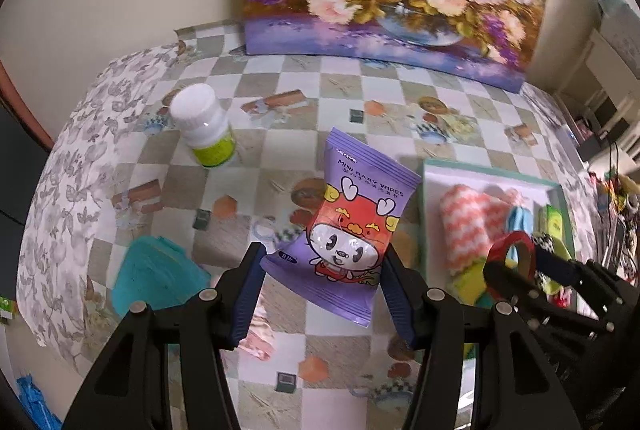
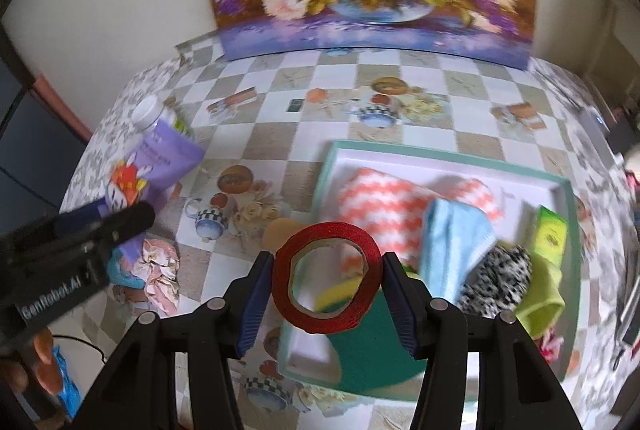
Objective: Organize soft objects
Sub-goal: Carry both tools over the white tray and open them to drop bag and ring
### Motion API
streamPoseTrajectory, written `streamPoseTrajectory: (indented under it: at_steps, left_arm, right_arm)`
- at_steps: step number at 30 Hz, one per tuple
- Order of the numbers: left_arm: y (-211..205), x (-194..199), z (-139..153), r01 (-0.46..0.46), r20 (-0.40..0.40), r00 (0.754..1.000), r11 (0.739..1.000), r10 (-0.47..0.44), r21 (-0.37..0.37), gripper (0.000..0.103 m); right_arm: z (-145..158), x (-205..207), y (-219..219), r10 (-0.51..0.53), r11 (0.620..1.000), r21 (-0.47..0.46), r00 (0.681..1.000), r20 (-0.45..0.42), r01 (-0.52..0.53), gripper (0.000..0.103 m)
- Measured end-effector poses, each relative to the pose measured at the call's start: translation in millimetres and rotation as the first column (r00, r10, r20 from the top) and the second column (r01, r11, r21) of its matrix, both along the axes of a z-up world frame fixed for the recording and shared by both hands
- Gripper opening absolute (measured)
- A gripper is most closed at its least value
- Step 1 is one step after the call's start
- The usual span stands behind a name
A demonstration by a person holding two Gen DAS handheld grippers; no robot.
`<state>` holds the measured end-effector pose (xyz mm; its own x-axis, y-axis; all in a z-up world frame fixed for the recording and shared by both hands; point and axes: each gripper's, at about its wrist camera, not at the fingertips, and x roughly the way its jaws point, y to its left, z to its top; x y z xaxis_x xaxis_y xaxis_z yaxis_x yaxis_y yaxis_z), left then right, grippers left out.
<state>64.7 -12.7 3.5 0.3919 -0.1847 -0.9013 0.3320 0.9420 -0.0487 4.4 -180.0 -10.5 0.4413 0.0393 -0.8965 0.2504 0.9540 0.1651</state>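
You pinch wipes pack [image 1: 348,230] in left hand-held gripper [image 1: 324,282], red tape roll [image 2: 326,278] in right hand-held gripper [image 2: 326,284], both lifted clear of counter [image 2: 304,146], tape above box [image 2: 440,156] for drop

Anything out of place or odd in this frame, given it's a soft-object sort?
Yes. The right gripper holds a red tape roll above the teal box of cloths, and a roll of tape is hardly soft. A crumpled pink wrapper lies loose on the table beside the box. The white bottle stands upright; nothing spilled.
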Motion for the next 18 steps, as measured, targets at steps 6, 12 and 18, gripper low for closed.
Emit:
streamPoseTrajectory:
  at_steps: [6,12,18]
  left_arm:
    - [-24,-13,-4,0.065,-0.004,0.998,0.998,-0.065,-0.007,0.058]
    - [-58,-13,-16,0.124,-0.042,0.991,0.991,-0.126,-0.046,0.058]
    - [-96,-17,-20,0.191,-0.04,0.98,0.979,-0.194,-0.065,0.058]
  right_arm:
    - [-4,-9,-28,-0.082,0.997,0.0,0.996,-0.018,0.082,0.057]
    - [-5,-18,-64,-0.172,0.985,-0.024,0.985,-0.011,0.172,0.057]
    - [-8,-34,-114,-0.3,0.954,-0.022,0.954,-0.019,0.299,0.057]
